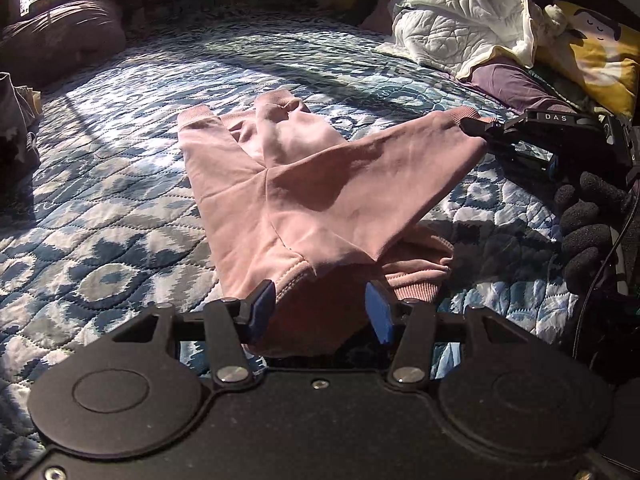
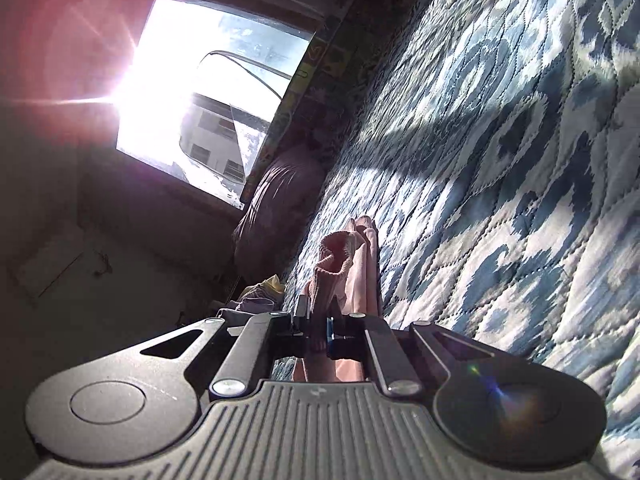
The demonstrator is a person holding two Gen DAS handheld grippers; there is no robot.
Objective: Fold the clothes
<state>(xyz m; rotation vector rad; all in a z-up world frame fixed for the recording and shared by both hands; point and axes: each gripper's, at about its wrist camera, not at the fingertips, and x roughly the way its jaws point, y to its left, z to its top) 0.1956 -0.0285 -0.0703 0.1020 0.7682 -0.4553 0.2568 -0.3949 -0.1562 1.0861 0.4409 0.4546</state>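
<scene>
Pink cotton sweatshirt (image 1: 288, 184) lying 12-to-6 on quilted bed (image 1: 100, 216), right gripper (image 2: 316, 326) clenched on sleeve cuff at 3, left gripper (image 1: 320, 312) released at hem.

1. The left gripper (image 1: 322, 310) was black, with blue pads (image 1: 263, 307), round discs and silver screws.
2. The right gripper (image 2: 316, 322) had a ribbed grey housing and white "DAS" lettering.
3. A black knit glove (image 1: 580, 220) covered the hand (image 1: 584, 232), beside thin black cables.

Blue quilt (image 1: 120, 200), white blanket (image 1: 452, 28) (crumpled), perhaps pillow (image 1: 60, 36)
</scene>
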